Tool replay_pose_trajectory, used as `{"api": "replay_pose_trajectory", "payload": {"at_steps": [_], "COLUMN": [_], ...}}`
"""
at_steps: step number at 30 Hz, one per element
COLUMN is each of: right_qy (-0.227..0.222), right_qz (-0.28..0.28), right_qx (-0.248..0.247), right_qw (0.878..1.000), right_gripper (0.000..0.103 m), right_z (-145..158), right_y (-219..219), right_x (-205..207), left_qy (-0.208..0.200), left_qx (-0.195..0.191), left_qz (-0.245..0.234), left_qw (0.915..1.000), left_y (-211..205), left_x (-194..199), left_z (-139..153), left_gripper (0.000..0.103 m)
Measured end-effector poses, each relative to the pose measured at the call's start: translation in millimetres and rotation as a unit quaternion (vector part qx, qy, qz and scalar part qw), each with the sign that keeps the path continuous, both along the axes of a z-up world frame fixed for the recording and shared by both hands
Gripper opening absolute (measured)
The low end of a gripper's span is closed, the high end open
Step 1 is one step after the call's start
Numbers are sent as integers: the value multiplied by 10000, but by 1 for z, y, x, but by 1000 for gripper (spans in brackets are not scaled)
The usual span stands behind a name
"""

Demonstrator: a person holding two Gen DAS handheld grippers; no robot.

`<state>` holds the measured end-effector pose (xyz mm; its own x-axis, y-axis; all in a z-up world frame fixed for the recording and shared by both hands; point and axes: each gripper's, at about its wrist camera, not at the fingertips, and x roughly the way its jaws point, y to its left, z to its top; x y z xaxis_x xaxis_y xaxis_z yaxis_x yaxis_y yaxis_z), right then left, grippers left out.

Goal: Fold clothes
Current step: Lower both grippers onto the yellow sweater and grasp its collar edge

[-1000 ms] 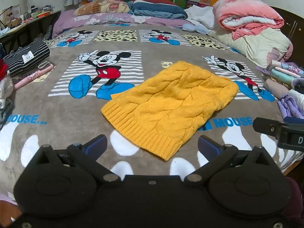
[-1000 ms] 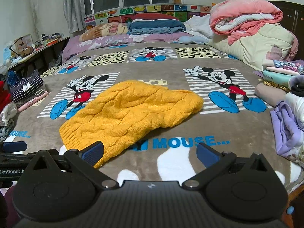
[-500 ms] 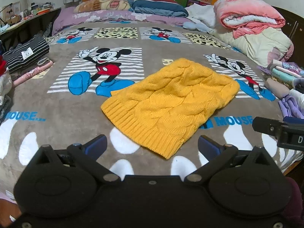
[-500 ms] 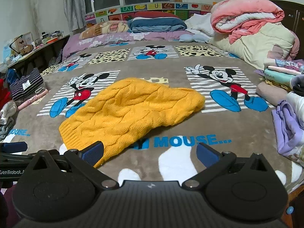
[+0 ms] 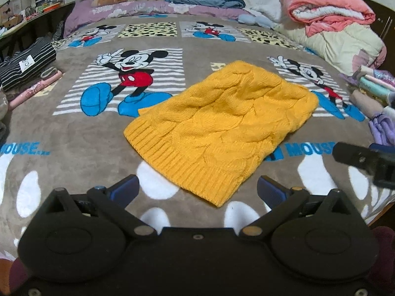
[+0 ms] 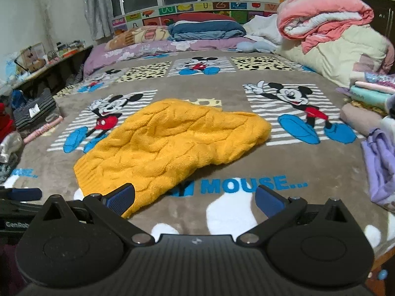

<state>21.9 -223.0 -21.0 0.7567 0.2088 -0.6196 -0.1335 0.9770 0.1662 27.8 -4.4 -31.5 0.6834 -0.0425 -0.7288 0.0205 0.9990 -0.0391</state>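
Note:
A yellow cable-knit sweater lies folded flat on the brown cartoon-mouse blanket, its ribbed hem toward me. My left gripper hovers open just short of the hem's near corner, nothing between its blue pads. In the right wrist view the sweater spreads ahead and to the left. The right gripper is open, and its left finger overlaps the hem corner in view. Part of the right gripper shows at the right edge of the left view.
Folded clothes are stacked along the bed's right edge. Rolled quilts and pillows fill the far end. A striped garment and pink item lie at the left. A cluttered desk stands left of the bed.
Both views have tilted and crept slightly forward toward the sweater. The sweater has not moved and both grippers stay open.

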Motion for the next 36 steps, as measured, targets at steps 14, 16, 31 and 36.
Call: {"api": "replay_pose_trajectory", "payload": {"at_steps": [14,16,31,36], "right_qy": [-477,-324,408,464], "right_qz": [-38,-4,66,29], "right_qx": [854,951,1251,1258], "right_qw": [9952,9949,9913,9910], "right_gripper": [103,103,103,103], "right_z": [-11,-15,-58,-68], "right_y": [-44,-52,-104,-112], "right_x": [42,53,144,170], "left_qy": [-445,-351,-191,-20], "left_qx": [190,90,-161,-139], "left_qz": [-843,-1035,-1911,-2180], "left_qw": [9953,9940,9812,9758], "left_y": [-11,-12,-27,-40], "left_x": [47,59,183,238], "left_z": [-10,-12,21,24], "left_gripper": [103,103,102,100]}}
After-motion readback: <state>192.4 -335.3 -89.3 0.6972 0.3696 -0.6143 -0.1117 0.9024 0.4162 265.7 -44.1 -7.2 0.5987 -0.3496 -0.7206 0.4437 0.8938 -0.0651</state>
